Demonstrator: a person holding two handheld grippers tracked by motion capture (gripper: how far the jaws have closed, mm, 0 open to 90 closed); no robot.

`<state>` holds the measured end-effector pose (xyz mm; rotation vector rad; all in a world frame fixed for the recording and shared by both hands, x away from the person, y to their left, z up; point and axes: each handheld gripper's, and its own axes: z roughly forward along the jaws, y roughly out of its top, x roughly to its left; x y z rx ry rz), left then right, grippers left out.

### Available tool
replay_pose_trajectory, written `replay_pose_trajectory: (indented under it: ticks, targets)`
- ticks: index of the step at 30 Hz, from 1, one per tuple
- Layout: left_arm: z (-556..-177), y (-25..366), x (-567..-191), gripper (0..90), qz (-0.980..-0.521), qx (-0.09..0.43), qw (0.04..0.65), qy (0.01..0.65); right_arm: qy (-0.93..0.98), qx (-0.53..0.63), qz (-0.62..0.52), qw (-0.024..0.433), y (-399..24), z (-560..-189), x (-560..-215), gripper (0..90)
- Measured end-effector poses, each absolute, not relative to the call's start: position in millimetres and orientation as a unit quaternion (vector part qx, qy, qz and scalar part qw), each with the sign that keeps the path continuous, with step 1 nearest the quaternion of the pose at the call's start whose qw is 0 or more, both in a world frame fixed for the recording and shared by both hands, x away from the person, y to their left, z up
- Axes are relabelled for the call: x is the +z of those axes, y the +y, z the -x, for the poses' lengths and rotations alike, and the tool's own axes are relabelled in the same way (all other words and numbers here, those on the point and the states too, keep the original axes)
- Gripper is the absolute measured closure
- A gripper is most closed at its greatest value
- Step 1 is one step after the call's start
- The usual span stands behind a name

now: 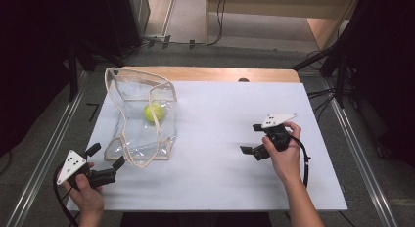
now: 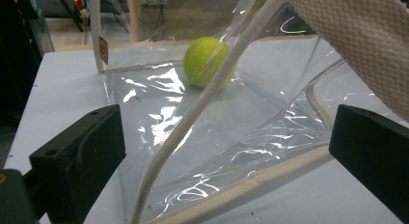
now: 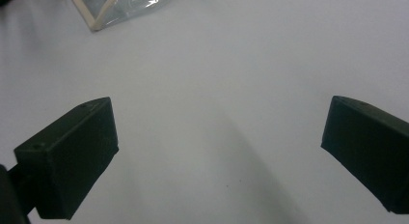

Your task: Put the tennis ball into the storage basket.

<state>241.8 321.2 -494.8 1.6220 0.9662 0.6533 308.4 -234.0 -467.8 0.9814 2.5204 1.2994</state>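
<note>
Left gripper, jaws spread and empty, just short of the clear bag's near corner, strap seemingly between them, ball inside beyond; right gripper, likewise spread, well apart over bare table.

The left hand-held gripper sits low at the near left, jaws spread wide. The right hand-held gripper points leftward, jaws likewise wide apart and empty.
</note>
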Motion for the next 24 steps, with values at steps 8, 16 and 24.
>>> replay_pose_trajectory:
  ticks: [8, 16, 24]
  targets:
    - [-242, 321, -495, 0.0, -0.683, 0.276, 0.540, 0.407, 0.821, 0.440, -0.354, 0.081, -256, -298, -473, 0.0]
    - [-242, 320, -495, 0.0, -0.683, 0.278, 0.539, 0.407, 0.807, 0.449, -0.371, 0.096, -277, -286, -478, 0.0]
    - [-242, 320, -495, 0.0, -0.685, 0.280, 0.536, 0.407, 0.792, 0.460, -0.389, 0.101, -297, -273, -486, 0.0]
